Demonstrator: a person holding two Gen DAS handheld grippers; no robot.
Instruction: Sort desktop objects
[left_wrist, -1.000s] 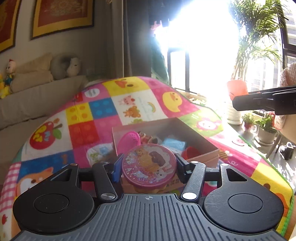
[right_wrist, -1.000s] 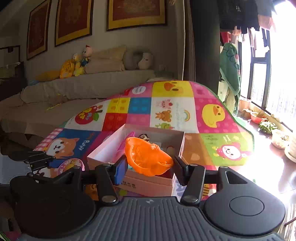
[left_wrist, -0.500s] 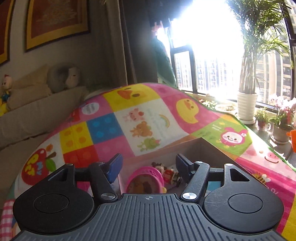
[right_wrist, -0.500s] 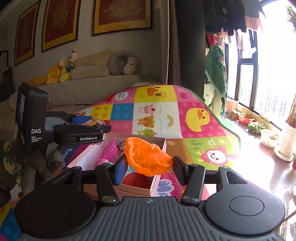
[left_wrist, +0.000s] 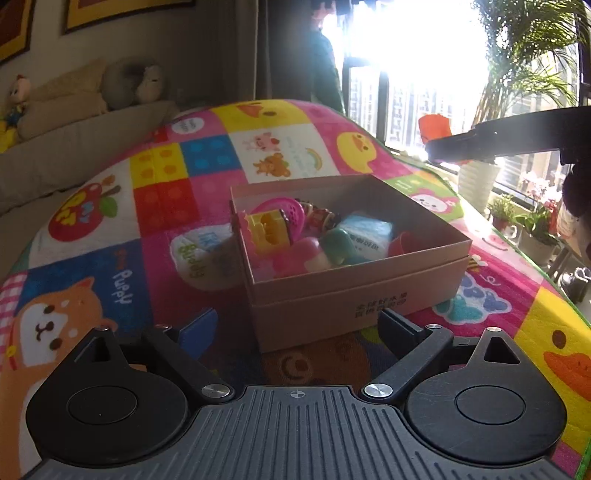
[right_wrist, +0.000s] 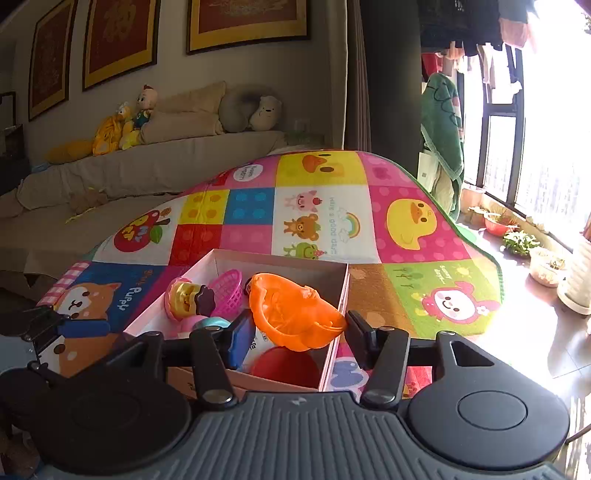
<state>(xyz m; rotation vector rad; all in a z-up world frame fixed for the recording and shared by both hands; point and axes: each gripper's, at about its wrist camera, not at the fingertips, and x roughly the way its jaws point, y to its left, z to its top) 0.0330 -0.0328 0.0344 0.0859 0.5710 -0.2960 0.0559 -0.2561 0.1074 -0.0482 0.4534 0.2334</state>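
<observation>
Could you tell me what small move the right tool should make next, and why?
Probably open and drop: the right tool grips the orange bowl directly above the open cardboard box of toys, and the left tool is empty, clear of it.

A play mat (left_wrist: 166, 192) of bright cartoon squares covers the whole bench; nothing of the top itself shows. One cardboard box (left_wrist: 354, 295) lies directly on the mat, open-topped, nearer the front edge than the far one and toward the window side. The mat's far edge (right_wrist: 325, 153) curves away toward the sofa, and its green-trimmed right edge (right_wrist: 480, 240) hangs by the window.
</observation>
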